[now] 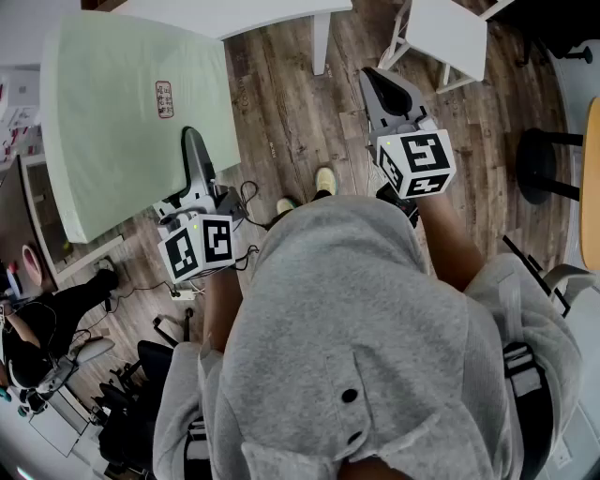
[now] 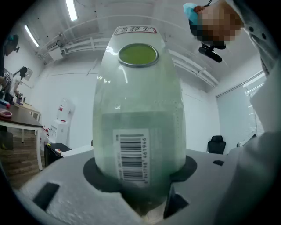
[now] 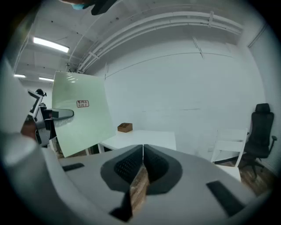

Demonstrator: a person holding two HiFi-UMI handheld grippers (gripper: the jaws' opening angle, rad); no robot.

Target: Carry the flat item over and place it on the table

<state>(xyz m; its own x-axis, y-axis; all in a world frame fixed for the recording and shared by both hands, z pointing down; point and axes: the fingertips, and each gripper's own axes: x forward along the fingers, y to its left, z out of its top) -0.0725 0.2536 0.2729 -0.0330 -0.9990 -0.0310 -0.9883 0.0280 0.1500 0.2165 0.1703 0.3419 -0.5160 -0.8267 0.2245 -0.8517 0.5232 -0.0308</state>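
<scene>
The flat item is a large pale green board [image 1: 131,112] with a small red-print label, held up over the wood floor at the upper left of the head view. My left gripper [image 1: 194,161] is shut on the board's lower right edge. In the left gripper view the board [image 2: 138,101] fills the space between the jaws and shows a barcode sticker. My right gripper [image 1: 386,92] is held out in front of the person, shut, with nothing in it. In the right gripper view its jaws [image 3: 142,151] meet, and the board [image 3: 81,118] stands at the left.
A white table [image 1: 234,14] stands ahead with a small brown box [image 3: 125,127] on it. A white chair [image 1: 448,36] is beside it, and a black stool [image 1: 539,164] and an orange tabletop edge [image 1: 591,169] are at the right. Another person [image 1: 56,314] sits at the lower left.
</scene>
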